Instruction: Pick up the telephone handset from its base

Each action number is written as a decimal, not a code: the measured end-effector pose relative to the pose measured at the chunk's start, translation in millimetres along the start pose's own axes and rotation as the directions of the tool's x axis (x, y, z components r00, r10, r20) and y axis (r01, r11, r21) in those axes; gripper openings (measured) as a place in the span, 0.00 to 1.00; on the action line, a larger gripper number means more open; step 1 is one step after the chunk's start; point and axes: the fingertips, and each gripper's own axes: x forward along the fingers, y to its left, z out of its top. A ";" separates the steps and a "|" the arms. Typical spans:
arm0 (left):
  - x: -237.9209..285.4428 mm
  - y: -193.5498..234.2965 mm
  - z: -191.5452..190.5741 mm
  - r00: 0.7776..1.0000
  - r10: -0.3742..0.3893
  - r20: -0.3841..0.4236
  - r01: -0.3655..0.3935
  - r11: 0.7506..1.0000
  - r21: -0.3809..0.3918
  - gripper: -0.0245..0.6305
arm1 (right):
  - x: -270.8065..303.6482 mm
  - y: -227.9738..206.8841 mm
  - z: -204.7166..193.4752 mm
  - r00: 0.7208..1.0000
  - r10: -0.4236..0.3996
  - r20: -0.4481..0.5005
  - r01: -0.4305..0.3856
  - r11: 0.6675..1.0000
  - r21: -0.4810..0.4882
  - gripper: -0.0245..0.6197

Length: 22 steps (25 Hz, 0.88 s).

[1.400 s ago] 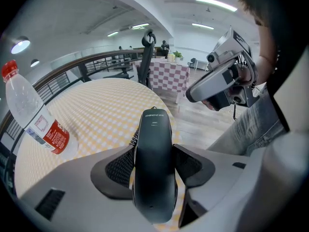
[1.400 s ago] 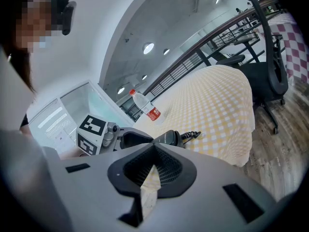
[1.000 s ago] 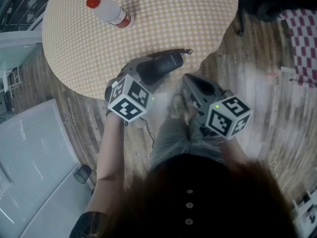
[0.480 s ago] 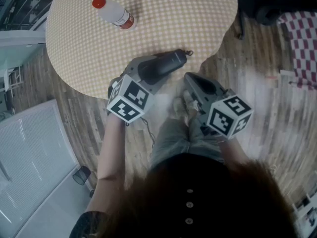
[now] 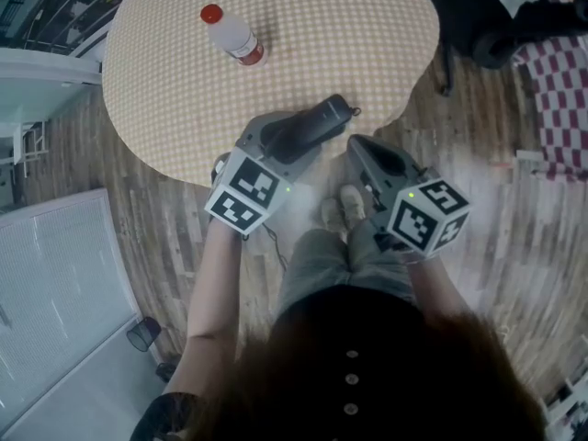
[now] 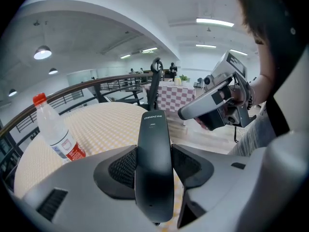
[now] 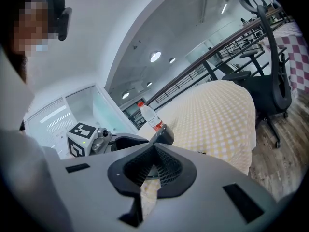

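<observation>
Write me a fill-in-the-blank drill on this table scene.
The bottle has a ___ cap.
Between the left hand-held gripper's jaws sits the black ___.
The right hand-held gripper's jaws are ___.
Missing: red; handset; shut.
The left jaws have just been closing, handset between them.

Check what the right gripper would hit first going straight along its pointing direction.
Likely the handset, its far end just ahead of the right gripper; otherwise the checked table. Depth is unclear.
</observation>
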 end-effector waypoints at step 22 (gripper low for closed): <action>-90.0 28.8 48.6 0.897 0.274 0.347 -0.163 0.934 -0.318 0.39 | -3.5 57.5 57.7 0.990 0.115 0.076 -0.102 0.982 -0.161 0.05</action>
